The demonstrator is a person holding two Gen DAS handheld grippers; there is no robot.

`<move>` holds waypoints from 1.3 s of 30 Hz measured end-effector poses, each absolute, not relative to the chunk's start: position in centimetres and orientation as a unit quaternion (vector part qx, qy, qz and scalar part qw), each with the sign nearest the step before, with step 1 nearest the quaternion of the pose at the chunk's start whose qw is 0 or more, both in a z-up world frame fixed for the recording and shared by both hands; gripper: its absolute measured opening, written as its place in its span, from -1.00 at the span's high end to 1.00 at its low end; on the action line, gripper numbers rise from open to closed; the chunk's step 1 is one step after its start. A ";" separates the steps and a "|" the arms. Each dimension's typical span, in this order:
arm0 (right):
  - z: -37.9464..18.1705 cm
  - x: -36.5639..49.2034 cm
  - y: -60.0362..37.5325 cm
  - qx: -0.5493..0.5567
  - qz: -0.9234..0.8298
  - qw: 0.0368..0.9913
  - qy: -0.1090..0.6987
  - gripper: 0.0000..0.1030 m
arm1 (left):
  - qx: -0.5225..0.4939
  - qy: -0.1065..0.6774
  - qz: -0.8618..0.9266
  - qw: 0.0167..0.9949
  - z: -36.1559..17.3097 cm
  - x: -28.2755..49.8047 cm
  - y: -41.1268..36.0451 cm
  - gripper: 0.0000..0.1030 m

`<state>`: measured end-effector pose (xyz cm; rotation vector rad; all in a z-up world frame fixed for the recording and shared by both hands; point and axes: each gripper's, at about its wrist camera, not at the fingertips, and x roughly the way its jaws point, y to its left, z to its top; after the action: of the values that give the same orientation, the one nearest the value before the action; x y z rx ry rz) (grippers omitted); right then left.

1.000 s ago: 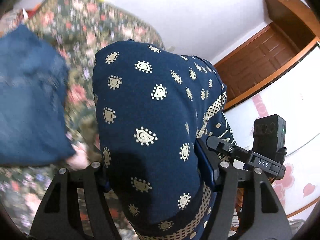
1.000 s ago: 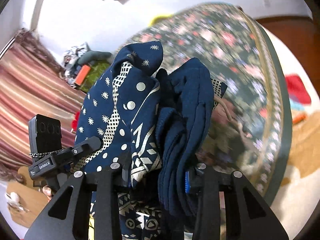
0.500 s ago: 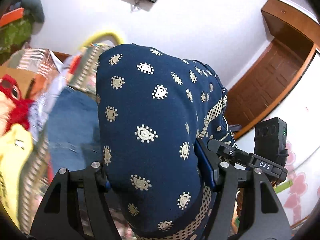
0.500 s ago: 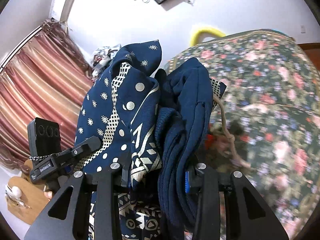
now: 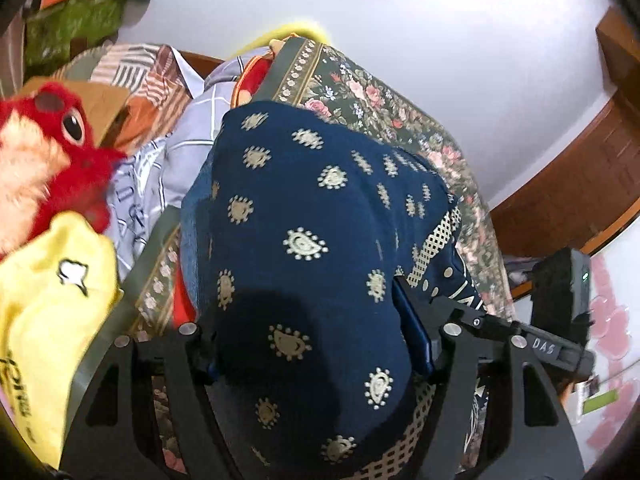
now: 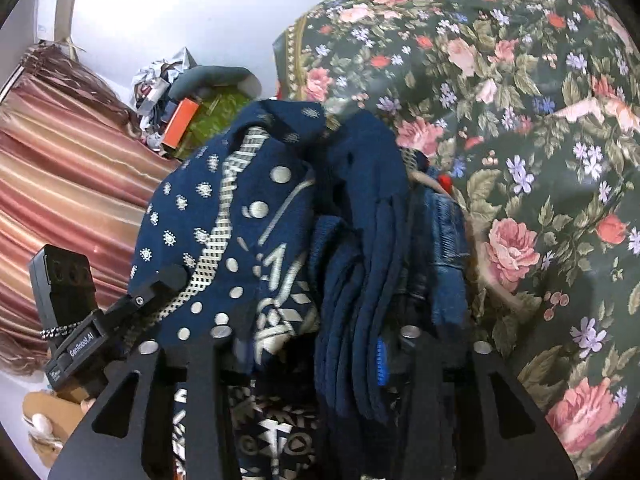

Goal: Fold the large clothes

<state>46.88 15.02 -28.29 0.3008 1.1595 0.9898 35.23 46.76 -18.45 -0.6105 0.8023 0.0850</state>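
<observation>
Navy printed garment (image 5: 316,264), folded into a thick bundle, hangs between my two grippers above the floral bedspread (image 6: 520,152). My left gripper (image 5: 320,352) has the bundle filling the whole gap between its fingers (image 5: 416,340), which are just starting to spread; the cloth rises from there toward twelve o'clock and hides most of what lies ahead. My right gripper (image 6: 308,344) has the stacked, layered edges of the same garment between its fingers, and its jaws are opening at this moment, so I judge the hold is slackening rather than firm. From the right wrist view the bedspread fills everything from one to five o'clock, close under the fold, with a denim piece (image 6: 444,248) tucked just beside the bundle at two o'clock. The bundle's long axis runs from one gripper to the other, each holding one end. I judge the right hand the nearer to the landing spot, so the coming move turns on lowering the fold flat there.
</observation>
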 end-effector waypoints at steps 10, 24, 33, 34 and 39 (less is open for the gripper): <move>-24.2 42.4 11.6 -0.031 0.406 0.794 0.452 -0.19 | -0.233 0.380 0.084 0.891 -16.0 31.3 43.9 -0.45; -12.0 32.7 2.1 0.002 0.423 0.839 0.341 -0.19 | -0.122 0.310 0.117 0.935 -6.2 17.8 33.8 -0.45; -3.8 21.9 -3.5 0.036 0.459 0.870 0.175 -0.19 | -0.061 0.150 0.121 0.979 3.6 7.0 25.6 -0.45; -3.4 20.8 -4.0 0.042 0.460 0.872 0.160 -0.19 | -0.055 0.131 0.121 0.982 4.3 5.7 24.5 -0.45; -2.4 15.8 -6.3 0.061 0.459 0.881 0.097 -0.19 | -0.042 0.055 0.132 0.989 5.7 0.6 20.5 -0.45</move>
<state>15.77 -6.30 -2.41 0.1266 0.2019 0.9569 0.63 20.54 5.74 -0.0844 0.1108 0.2657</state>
